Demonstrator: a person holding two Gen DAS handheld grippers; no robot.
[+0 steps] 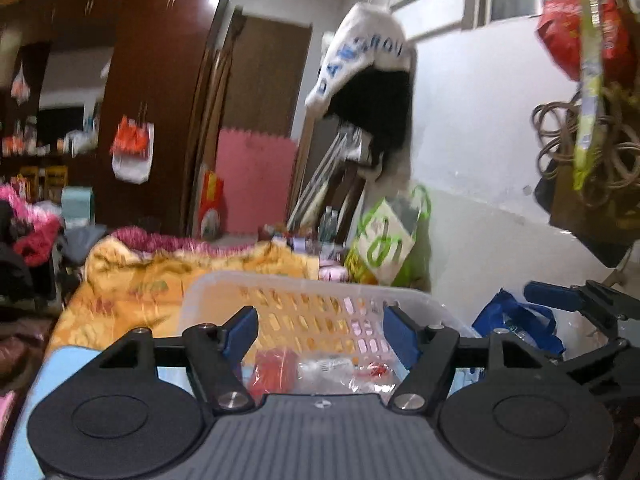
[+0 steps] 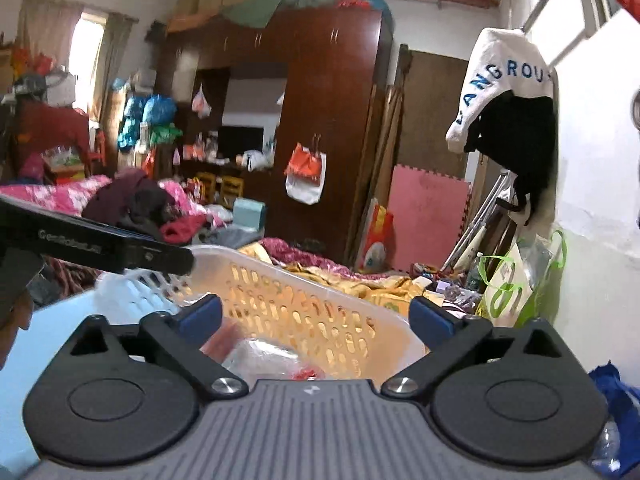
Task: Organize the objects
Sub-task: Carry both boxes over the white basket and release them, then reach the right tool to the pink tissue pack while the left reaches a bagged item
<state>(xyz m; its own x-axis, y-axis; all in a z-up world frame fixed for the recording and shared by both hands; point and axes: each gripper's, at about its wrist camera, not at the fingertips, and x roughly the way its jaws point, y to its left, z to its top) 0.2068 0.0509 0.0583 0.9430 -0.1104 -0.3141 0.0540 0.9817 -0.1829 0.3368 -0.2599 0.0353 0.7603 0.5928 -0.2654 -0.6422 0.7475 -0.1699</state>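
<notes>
Translucent plastic basket (image 1: 320, 292) sits on the pale blue surface (image 1: 24, 400), red and clear packets (image 1: 320, 372) inside. Left gripper (image 1: 320, 330) half open, right gripper (image 2: 316, 318) wide open, both empty above it. Judged: a drop-off step; next needs another loose item found.

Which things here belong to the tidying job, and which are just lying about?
Part of the job:
- white plastic basket
- clear packets inside it

Just lying about:
- yellow blanket
- wardrobe
- pink foam mat
- hanging white bag
</notes>
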